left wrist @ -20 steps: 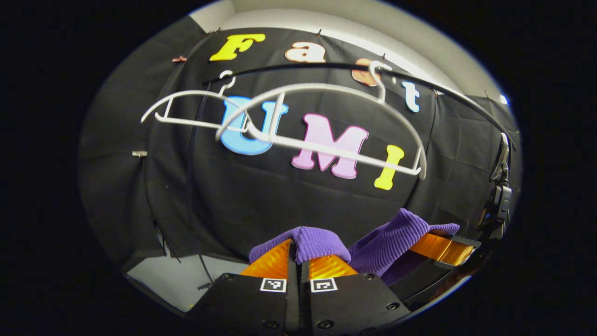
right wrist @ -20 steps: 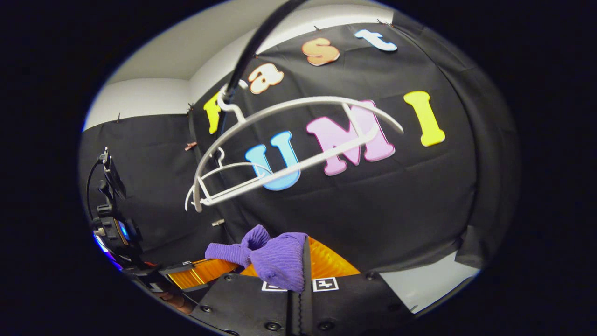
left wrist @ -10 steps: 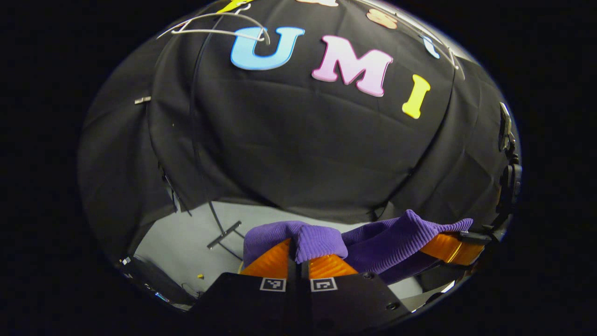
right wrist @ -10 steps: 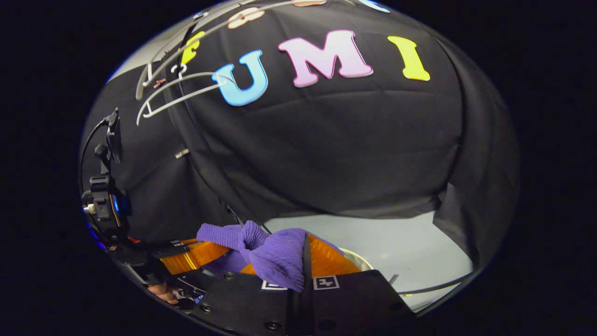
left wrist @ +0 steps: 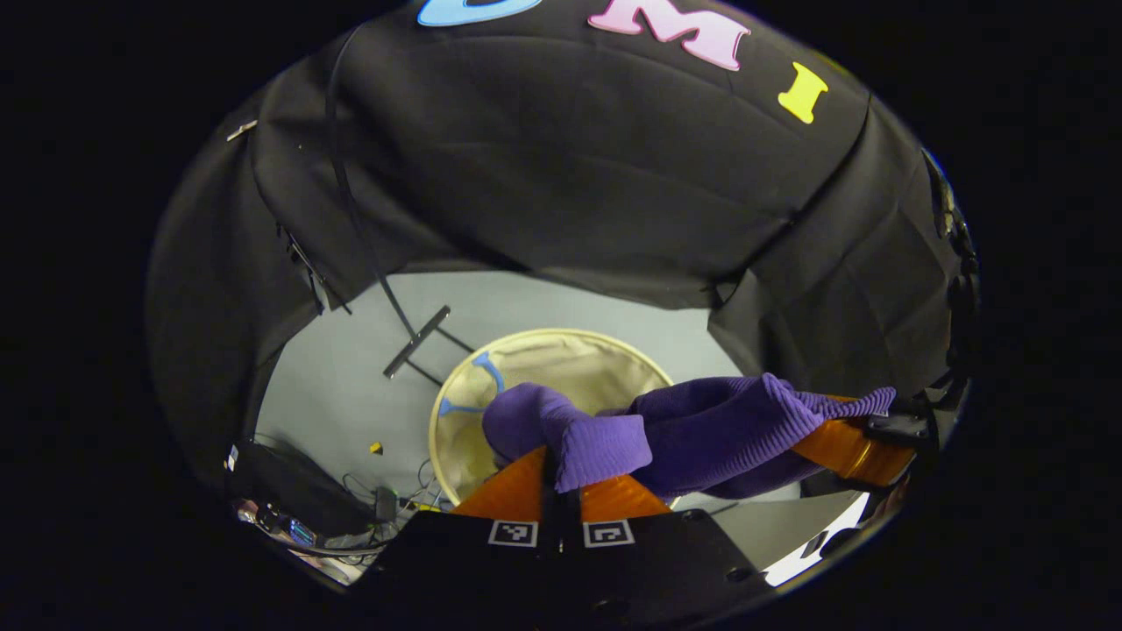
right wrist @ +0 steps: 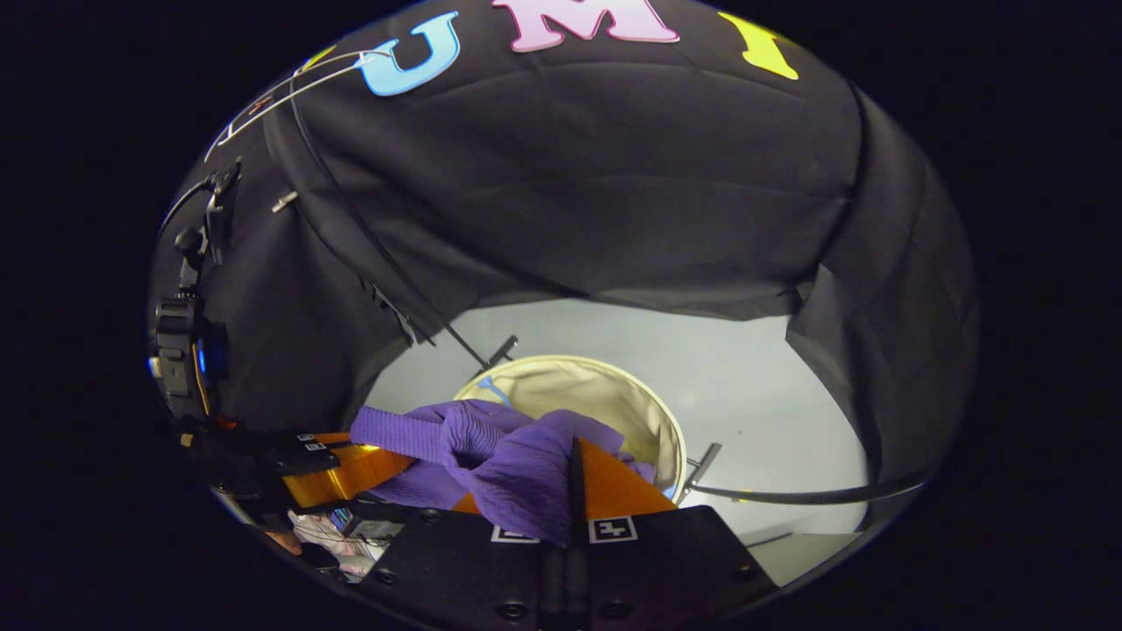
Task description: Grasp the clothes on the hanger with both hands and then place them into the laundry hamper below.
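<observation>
- Left claw (left wrist: 561, 469) at 6 o'clock of the left gripper view is pinched tight on a fold of the purple garment (left wrist: 692, 434), its fingers all but meeting with the knit bunched over the tips.
- Right claw (right wrist: 574, 478) at 6 o'clock of the right gripper view is likewise clamped on the garment, cloth spilling over its left finger.
- Each claw also appears in the other's view: the right one at 4 o'clock of the left gripper view, the left one at 8 o'clock of the right gripper view, with the garment strung between them.
- Holding it at two ends looks meant to keep the cloth spread and slack, so it can drop in as one bundle rather than trail over the rim.
- Hamper (left wrist: 456, 394) stands on the pale floor (left wrist: 351, 368), just beyond the claws toward 12 o'clock; its round cream mouth is open, and the garment hangs over its near edge but is not yet inside.
- Hanger (right wrist: 280, 92) shows bare at 10 o'clock of the right gripper view, high on the wall.
- Judging from this, the lift-off is done; lowering over the mouth and letting go remain.
- A thin black stand leg (left wrist: 419, 329) lies on the floor at 11 o'clock of the hamper, worth avoiding.
</observation>
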A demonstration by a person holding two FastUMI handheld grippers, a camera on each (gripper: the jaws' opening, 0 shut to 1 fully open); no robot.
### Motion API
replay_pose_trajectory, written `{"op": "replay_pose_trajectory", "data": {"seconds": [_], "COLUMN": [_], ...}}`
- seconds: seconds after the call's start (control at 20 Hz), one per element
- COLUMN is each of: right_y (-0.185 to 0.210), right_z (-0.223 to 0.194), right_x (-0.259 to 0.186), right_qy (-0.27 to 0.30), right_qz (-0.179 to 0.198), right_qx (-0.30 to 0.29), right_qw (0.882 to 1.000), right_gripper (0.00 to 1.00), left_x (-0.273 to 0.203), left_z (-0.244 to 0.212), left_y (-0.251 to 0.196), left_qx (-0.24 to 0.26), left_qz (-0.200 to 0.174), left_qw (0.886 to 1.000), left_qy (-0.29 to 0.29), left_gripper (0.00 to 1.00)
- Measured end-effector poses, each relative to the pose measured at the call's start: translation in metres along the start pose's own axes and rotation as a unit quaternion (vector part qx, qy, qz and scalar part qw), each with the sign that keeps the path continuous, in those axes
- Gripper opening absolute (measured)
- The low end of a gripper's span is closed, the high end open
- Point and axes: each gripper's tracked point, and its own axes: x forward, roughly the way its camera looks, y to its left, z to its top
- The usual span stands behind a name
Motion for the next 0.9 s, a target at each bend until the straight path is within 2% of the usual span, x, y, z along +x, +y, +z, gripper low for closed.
{"op": "replay_pose_trajectory", "data": {"seconds": [0.25,0.55,0.6,0.65,0.75,0.85,0.9], "right_y": [-0.013,-0.025,-0.024,-0.024,-0.029,-0.047,-0.053], "right_z": [-0.033,-0.050,-0.051,-0.049,-0.049,-0.052,-0.050], "right_x": [0.014,0.022,0.022,0.018,0.016,0.019,0.017], "right_qy": [0.055,0.070,0.069,0.066,0.066,0.064,0.060], "right_qz": [-0.020,-0.038,-0.036,-0.035,-0.051,-0.085,-0.094], "right_qx": [-0.001,0.024,0.037,0.053,0.068,0.064,0.065], "right_qw": [0.998,0.997,0.996,0.996,0.994,0.992,0.992], "right_gripper": [0.08,0.10,0.10,0.28,0.64,1.00,1.00], "left_x": [0.000,0.000,-0.002,-0.005,-0.010,-0.020,-0.017], "left_z": [-0.014,-0.025,-0.021,-0.016,-0.008,0.004,0.000], "left_y": [0.003,0.007,0.009,0.011,0.013,0.021,0.021], "left_qx": [-0.002,0.004,0.007,0.011,0.025,0.045,0.050], "left_qz": [0.018,0.033,0.042,0.052,0.068,0.089,0.090], "left_qw": [0.998,0.997,0.997,0.997,0.996,0.995,0.994], "left_qy": [0.052,0.073,0.066,0.057,0.047,0.029,0.024], "left_gripper": [0.05,0.05,0.10,0.15,0.48,0.81,0.97]}}
